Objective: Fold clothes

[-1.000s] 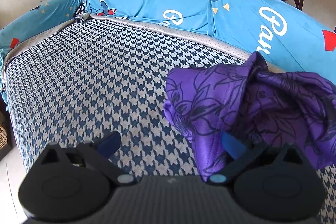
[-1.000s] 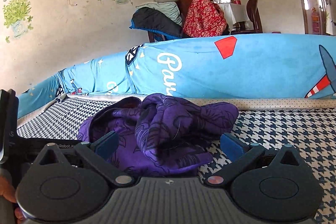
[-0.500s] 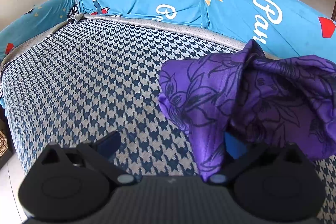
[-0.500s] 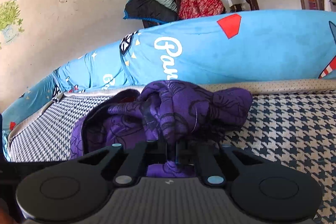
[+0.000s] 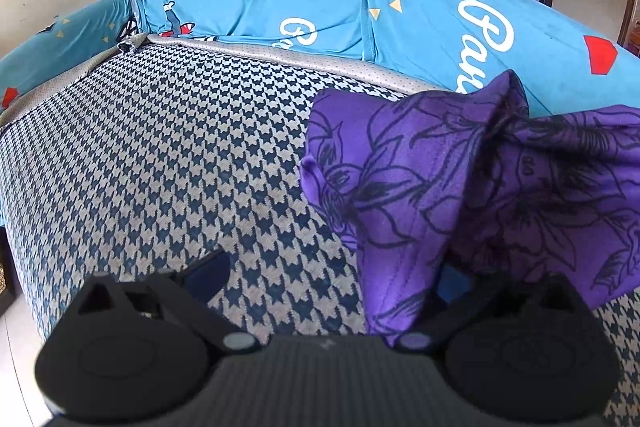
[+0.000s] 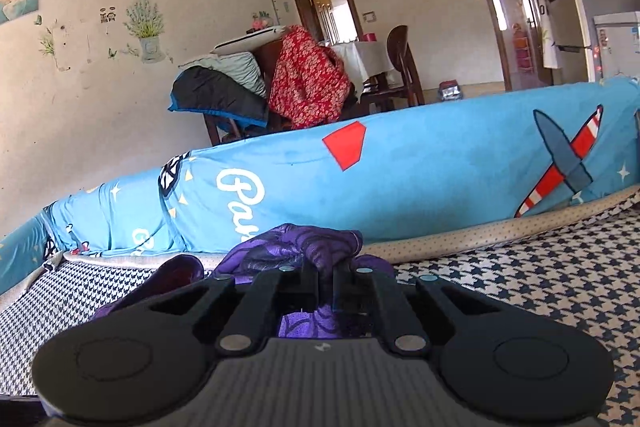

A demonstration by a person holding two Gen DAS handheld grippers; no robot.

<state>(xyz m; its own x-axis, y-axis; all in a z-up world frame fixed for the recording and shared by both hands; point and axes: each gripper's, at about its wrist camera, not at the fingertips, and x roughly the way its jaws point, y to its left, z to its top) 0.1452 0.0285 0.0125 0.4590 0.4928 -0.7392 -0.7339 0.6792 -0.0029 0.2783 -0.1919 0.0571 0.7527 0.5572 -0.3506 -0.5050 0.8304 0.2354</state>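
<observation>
Left hand-held gripper [image 5: 328, 273] jaws spread wide, angled down, right finger partly hidden behind cloth, right hand-held gripper [image 6: 326, 277] jaws pressed together pinching purple garment [image 6: 304, 251], held low, near level

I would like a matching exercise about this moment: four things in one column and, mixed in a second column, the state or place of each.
Things:
1. left tongs
2. right tongs
3. purple garment
4. red flowered cloth

States or places:
A. draped over furniture behind the sofa
B. bunched up on the houndstooth seat
C. open
D. shut on fabric

Pairs: 1-C, 2-D, 3-B, 4-A
</observation>
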